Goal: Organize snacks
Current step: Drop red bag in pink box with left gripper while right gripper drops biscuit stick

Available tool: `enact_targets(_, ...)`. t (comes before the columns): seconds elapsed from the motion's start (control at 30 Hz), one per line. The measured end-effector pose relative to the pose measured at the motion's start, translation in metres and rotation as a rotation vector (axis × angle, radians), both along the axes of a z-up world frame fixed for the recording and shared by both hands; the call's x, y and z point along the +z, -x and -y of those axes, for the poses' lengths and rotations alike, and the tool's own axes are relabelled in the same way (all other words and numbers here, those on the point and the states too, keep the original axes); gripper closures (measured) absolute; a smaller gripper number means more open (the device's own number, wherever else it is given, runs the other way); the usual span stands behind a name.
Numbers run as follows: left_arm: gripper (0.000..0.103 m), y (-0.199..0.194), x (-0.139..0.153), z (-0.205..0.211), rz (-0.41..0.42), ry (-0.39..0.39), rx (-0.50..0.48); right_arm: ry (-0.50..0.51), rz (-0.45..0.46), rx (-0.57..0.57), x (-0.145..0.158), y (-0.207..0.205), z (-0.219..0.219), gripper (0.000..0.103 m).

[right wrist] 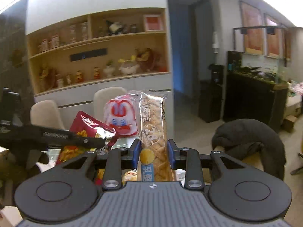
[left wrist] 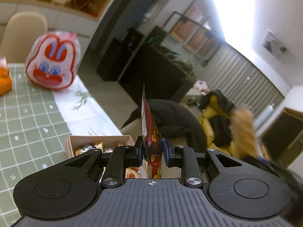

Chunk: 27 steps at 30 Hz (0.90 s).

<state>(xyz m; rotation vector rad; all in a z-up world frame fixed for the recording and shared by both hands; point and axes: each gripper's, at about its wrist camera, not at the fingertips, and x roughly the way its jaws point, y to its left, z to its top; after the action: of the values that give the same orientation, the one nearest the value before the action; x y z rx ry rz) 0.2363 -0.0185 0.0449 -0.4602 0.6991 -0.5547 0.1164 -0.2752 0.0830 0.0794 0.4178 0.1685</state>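
Left wrist view, left gripper (left wrist: 153, 149) clamped on one red packet (left wrist: 149, 132), one rabbit bag (left wrist: 52, 61) on table (left wrist: 28, 113), right gripper (right wrist: 153, 151) pinching one bread pack (right wrist: 153, 130).

A worktop (left wrist: 28, 117) under a green grid-patterned cloth fills the left of the left wrist view, a white runner (left wrist: 83, 106) with a leaf print along its right edge. A rabbit-face bag (left wrist: 53, 62) stands on it at upper left, an orange pack (left wrist: 4, 77) just beside the left border. Lower centre, an open pink box (left wrist: 98, 139) of wrapped snacks sits on the cloth.
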Motion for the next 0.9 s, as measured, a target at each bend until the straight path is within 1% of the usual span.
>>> enact_targets(0.1,0.078,-0.031,-0.031,0.009,-0.084,0.016,0.014,0.002,-0.029,-0.030,-0.006,0.000,0.002,0.073)
enact_targets(0.23,0.078,-0.063,-0.079,0.018,-0.149,0.036,-0.003,0.031,-0.081,-0.079,-0.021,-0.003,0.004,0.073)
enact_targets(0.3,0.075,-0.076,-0.106,0.020,-0.193,0.012,-0.007,0.030,-0.111,-0.101,-0.029,-0.008,0.003,0.073)
enact_targets(0.37,0.070,-0.077,-0.122,0.018,-0.186,-0.030,0.019,0.038,-0.140,-0.118,-0.038,-0.012,0.001,0.073)
enact_targets(0.43,0.069,-0.071,-0.125,0.007,-0.149,-0.045,0.063,0.054,-0.162,-0.126,-0.049,-0.016,-0.001,0.073)
enact_targets(0.53,0.069,-0.047,-0.113,-0.026,-0.100,0.027,0.146,0.038,-0.197,-0.130,-0.061,-0.024,-0.002,0.073)
enact_targets(0.57,0.069,-0.039,-0.108,-0.035,-0.088,0.039,0.169,0.028,-0.206,-0.129,-0.064,-0.028,-0.003,0.073)
enact_targets(0.67,0.069,-0.009,-0.095,-0.055,-0.071,0.042,0.213,-0.011,-0.235,-0.113,-0.072,-0.049,-0.007,0.073)
enact_targets(0.7,0.069,0.001,-0.090,-0.057,-0.073,0.029,0.215,-0.026,-0.241,-0.098,-0.074,-0.057,-0.008,0.073)
enact_targets(0.8,0.069,0.032,-0.094,-0.057,-0.109,-0.007,0.197,-0.043,-0.247,-0.049,-0.079,-0.089,-0.018,0.073)
enact_targets(0.9,0.069,0.059,-0.104,-0.057,-0.168,-0.019,0.183,0.000,-0.253,-0.015,-0.090,-0.126,-0.036,0.073)
